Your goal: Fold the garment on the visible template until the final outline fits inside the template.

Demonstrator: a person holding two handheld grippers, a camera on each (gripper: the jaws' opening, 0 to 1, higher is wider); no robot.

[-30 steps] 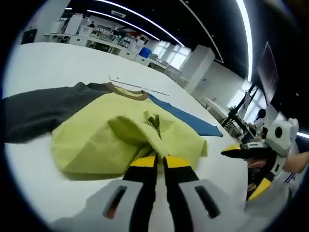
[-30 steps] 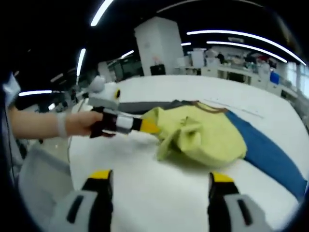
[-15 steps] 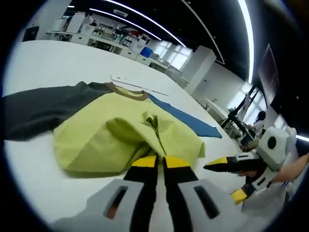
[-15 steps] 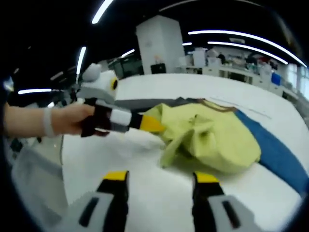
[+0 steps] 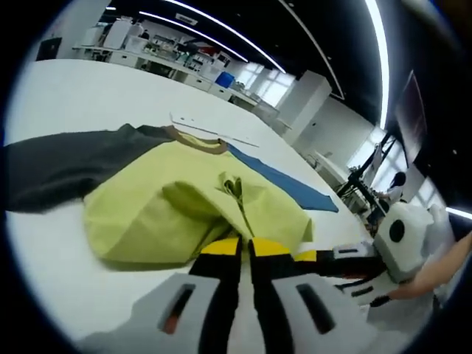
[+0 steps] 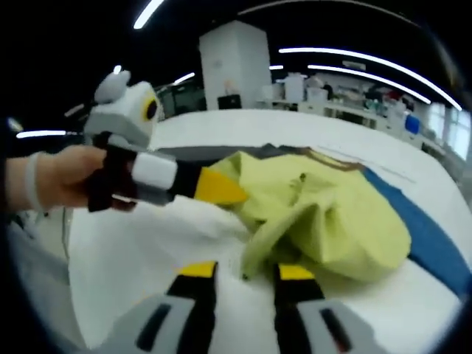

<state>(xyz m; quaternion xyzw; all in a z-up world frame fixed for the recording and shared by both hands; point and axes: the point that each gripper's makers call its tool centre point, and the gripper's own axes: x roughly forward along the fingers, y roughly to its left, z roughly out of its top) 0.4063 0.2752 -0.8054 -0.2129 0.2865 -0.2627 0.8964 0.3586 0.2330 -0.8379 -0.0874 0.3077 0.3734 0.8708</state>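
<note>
Two tools work one yellow-green garment (image 5: 184, 210) lying bunched on the white table (image 5: 66, 96) over the blue template (image 5: 284, 184): left tool (image 5: 244, 251) clamped on its 6 o'clock hem, right tool (image 6: 245, 271) nearly together around a hanging fold, apparently for folding inward.

Left gripper (image 5: 244, 247): two grey bodies with slotted openings, black jaws capped in yellow tips. From the right gripper view it reads as a black handle, a white collar, a yellow pointed tip, and a grey-white box on top with a round knob. The hand (image 6: 55, 177) gripping it wears a pale band at the wrist. Right gripper (image 6: 241, 271): same build, grey bodies with slots, black jaws, yellow caps. In the left gripper view it's white housing with a black disc.
</note>
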